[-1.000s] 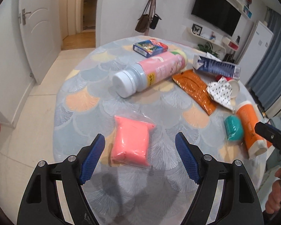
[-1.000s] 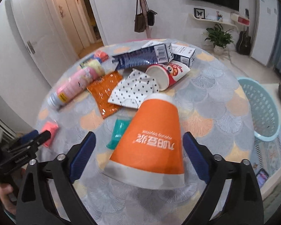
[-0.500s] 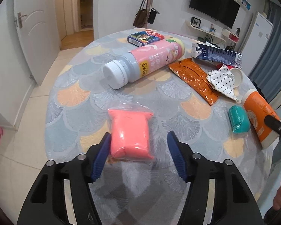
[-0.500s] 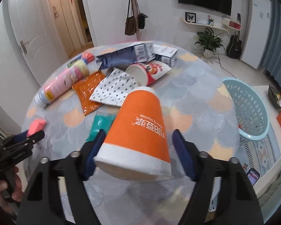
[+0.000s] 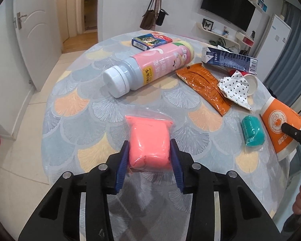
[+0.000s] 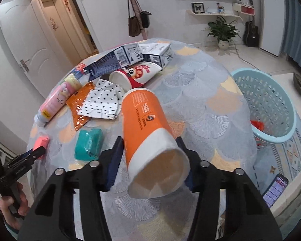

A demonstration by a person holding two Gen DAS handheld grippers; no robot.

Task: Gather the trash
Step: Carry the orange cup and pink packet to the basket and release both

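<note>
A pink soft packet (image 5: 146, 128) lies on the round table's patterned cloth (image 5: 86, 120). My left gripper (image 5: 149, 146) is closing on it, and both blue pads touch its sides. An orange paper cup (image 6: 144, 116) lies tilted with its open mouth toward the camera. My right gripper (image 6: 149, 140) is closing around the cup's white rim end, pads against it. In the right wrist view the left gripper (image 6: 38, 152) shows at the table's left edge, on the pink packet (image 6: 42, 140). The left wrist view shows the orange cup (image 5: 279, 120) at the far right.
Also on the table are a teal packet (image 5: 252, 132), an orange wrapper (image 5: 204, 84), dotted paper (image 5: 236, 88), a pink bottle (image 5: 150, 64), a milk carton (image 5: 228, 59) and a red cup (image 6: 136, 74). A light blue basket (image 6: 271, 104) stands on the floor to the right.
Both grippers have narrowed from wide open. The left one came forward around the pink packet. The right one closed in on the orange cup, which has tipped its mouth toward the camera.
</note>
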